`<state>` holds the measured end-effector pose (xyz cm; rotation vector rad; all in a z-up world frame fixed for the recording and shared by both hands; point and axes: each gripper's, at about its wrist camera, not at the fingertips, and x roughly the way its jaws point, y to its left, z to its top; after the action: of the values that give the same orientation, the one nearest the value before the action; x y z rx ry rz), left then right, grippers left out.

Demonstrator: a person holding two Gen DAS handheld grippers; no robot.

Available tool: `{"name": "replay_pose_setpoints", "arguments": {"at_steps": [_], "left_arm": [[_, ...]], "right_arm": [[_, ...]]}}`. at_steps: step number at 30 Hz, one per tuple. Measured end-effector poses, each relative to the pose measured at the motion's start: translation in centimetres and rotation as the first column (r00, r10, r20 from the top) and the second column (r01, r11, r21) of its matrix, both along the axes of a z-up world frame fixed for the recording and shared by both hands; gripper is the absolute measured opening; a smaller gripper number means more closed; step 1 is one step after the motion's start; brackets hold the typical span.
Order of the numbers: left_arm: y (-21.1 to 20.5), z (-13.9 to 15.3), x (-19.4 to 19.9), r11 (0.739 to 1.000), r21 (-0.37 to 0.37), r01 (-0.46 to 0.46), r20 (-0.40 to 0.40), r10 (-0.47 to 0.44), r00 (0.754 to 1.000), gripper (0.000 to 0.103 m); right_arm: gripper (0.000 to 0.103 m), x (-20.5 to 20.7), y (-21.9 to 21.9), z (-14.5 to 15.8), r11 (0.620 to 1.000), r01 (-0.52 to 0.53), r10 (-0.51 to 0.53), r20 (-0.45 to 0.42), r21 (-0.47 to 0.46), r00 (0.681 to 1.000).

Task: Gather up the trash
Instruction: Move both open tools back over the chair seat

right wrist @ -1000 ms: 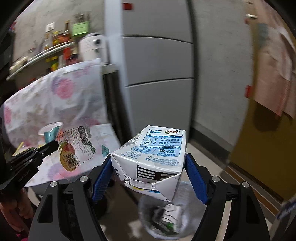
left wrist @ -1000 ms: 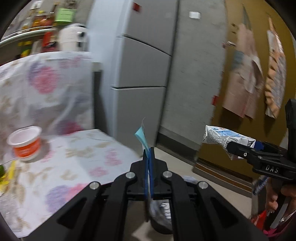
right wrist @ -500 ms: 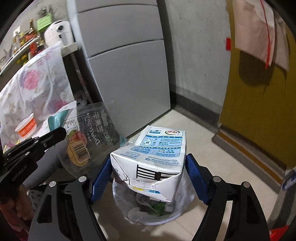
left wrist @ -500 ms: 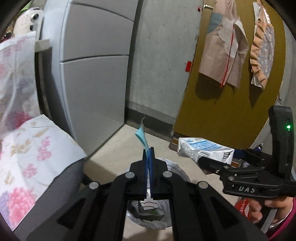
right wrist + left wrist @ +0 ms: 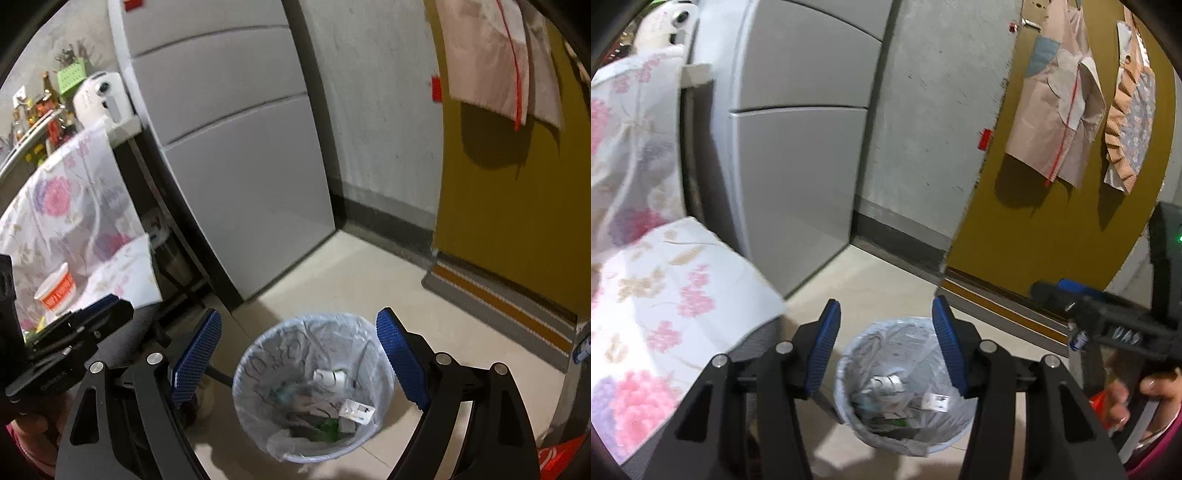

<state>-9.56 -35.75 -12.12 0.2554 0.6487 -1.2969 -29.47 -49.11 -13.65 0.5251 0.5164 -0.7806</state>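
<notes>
My left gripper (image 5: 882, 350) and right gripper (image 5: 299, 354) are opening, now empty; wrapper and carton are gone above the bin (image 5: 258, 354).

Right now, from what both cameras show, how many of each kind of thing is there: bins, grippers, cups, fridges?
Trash bin: 1
Grippers: 2, left gripper, right gripper, both empty with jaws opening
Orange cup: 1
Grey fridge: 1
Total: 5

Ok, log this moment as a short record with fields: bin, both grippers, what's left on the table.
bin: round white bin with clear plastic liner, on the floor, trash inside
left gripper: jaws opening, nothing between them, above the bin
right gripper: jaws opening, nothing between them, above the bin
table: orange and white cup on floral cloth
</notes>
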Motion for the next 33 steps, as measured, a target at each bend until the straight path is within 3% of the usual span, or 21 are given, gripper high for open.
{"name": "replay_pose_setpoints", "arguments": {"at_steps": [5,10,13,17,20,26,28,29,33], "left_arm": [[3.9,1.3,1.8,0.997,0.003,-0.077,0.037,0.077,0.996,0.051],[8.6,2.3,3.6,0.985,0.009,-0.171,0.082,0.169,0.982,0.052],[12.3,2.8,5.1,0.968,0.012,-0.250,0.102,0.248,0.963,0.052],[17.8,3.1,7.7,0.924,0.020,-0.382,0.096,0.379,0.921,0.053],[21.9,3.2,9.7,0.880,0.016,-0.475,0.081,0.473,0.878,0.055],[29.5,3.2,13.4,0.763,0.021,-0.647,0.080,0.643,0.761,0.058],[31.9,3.3,14.8,0.714,0.019,-0.700,0.080,0.697,0.713,0.058],[33.3,3.3,15.6,0.680,0.016,-0.733,0.089,0.729,0.678,0.058],[37.2,3.5,18.2,0.587,0.007,-0.809,0.088,0.806,0.585,0.058]], "right_arm": [[0.086,1.2,1.9,2.8,0.998,-0.035,0.037,0.035,-0.053,0.999],[0.086,4.8,4.7,5.2,0.987,-0.139,0.144,0.060,-0.086,0.988],[0.086,7.8,6.9,6.0,0.968,-0.224,0.231,0.052,-0.111,0.972],[0.086,13.0,10.4,6.8,0.925,-0.358,0.366,0.038,-0.128,0.930],[0.086,17.3,13.7,7.2,0.873,-0.468,0.474,0.016,-0.139,0.880],[0.085,25.2,20.9,8.0,0.738,-0.652,0.654,-0.053,-0.173,0.755],[0.083,27.4,22.9,8.0,0.693,-0.699,0.700,-0.065,-0.178,0.711],[0.079,28.6,23.9,8.0,0.669,-0.721,0.722,-0.075,-0.179,0.688],[0.066,32.7,27.5,7.6,0.585,-0.791,0.790,-0.097,-0.178,0.605]]}}
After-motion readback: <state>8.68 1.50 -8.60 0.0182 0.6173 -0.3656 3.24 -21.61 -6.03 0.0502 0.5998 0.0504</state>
